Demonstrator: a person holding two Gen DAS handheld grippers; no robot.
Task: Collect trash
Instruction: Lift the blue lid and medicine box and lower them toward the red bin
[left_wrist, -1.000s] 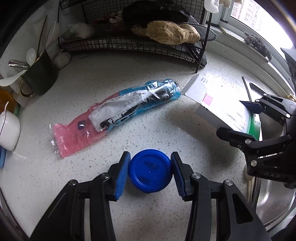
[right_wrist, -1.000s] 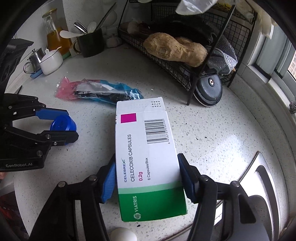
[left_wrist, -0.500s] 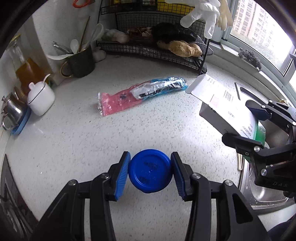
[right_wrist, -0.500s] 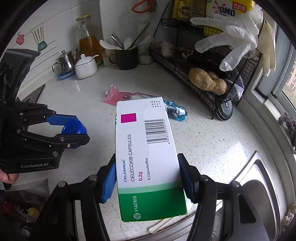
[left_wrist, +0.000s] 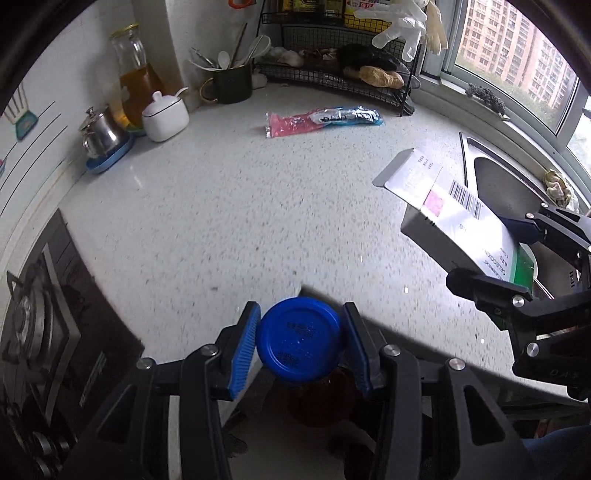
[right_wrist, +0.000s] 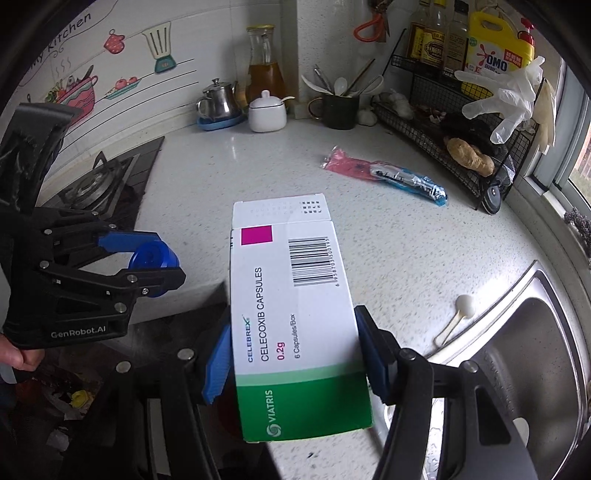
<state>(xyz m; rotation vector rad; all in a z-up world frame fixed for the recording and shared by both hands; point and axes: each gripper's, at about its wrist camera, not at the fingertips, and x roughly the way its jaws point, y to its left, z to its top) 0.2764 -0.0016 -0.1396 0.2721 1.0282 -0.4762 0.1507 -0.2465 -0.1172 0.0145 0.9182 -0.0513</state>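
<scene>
1. The left gripper (left_wrist: 300, 341) is part-way closed on a round blue cap (left_wrist: 299, 340), its blue pads pressing the cap's two sides. The cap's flat face is turned toward the camera, and it hangs over the near edge of the counter (left_wrist: 258, 206).

2. The right gripper (right_wrist: 297, 360) stands wider, clamped across the short width of a white and green medicine box (right_wrist: 295, 317). The box's long axis runs straight away from the jaws toward the far wall, green end nearest the gripper. Its far end flap is open.

3. A pink and blue plastic wrapper (left_wrist: 323, 119) lies on the far part of the counter, just in front of the black wire rack (left_wrist: 343, 77). Its long axis runs left to right, with the pink end to the left.

4. Only the left wrist view shows the dark reddish shape below the cap; it may be a bin, but it is too dim and blurred to tell.

5. Only the right wrist view shows a hand (right_wrist: 16, 352) gripping the left gripper's handle, a small white spoon (right_wrist: 456, 317) at the rim of the sink (right_wrist: 532, 369), and the litter on the floor at the lower left.

6. The box sits to the right of the cap, and the two are well apart.
</scene>
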